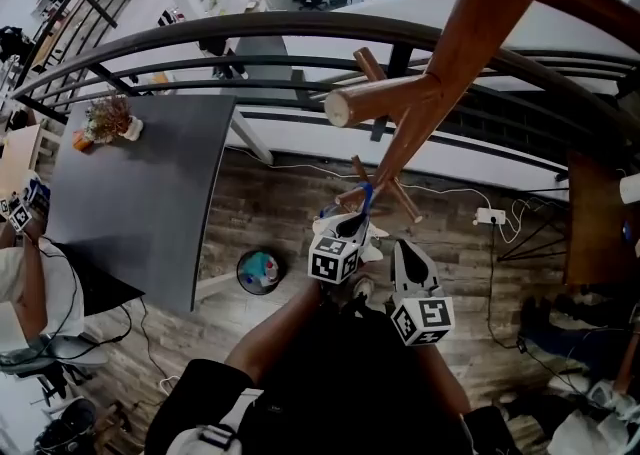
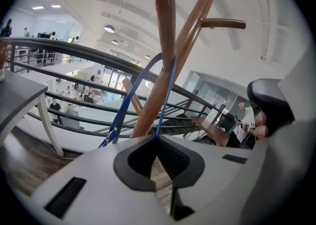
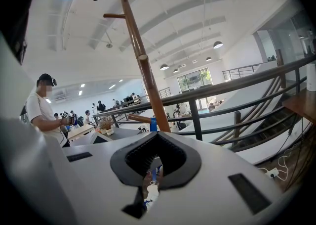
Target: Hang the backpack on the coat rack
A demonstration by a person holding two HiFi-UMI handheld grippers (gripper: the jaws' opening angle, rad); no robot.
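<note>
1. Bin (image 1: 260, 271): round, on the wood floor beside the table (image 1: 140, 203). It holds teal and pink contents too small to tell.
2. Pot (image 1: 128, 129): on the table's far corner, with a dried plant in it.
3. Rack (image 1: 470, 33): a tilted wooden pole with pegs, in front of a dark railing (image 1: 200, 28).
4. Strap (image 2: 165, 90): blue and thin, looped over one upright peg (image 2: 165, 31). Both runs come down to the left gripper (image 2: 158, 137).
5. Left gripper: fingers together, clamped on the strap's lower end just under the peg.
6. Right gripper (image 3: 155, 134): fingers together with nothing between them, just beside the left gripper and lower, near the rack's pole.
7. Backpack (image 1: 340, 383): seemingly the dark bulk below both grippers, between the person's arms. Its shape is unclear.
</note>
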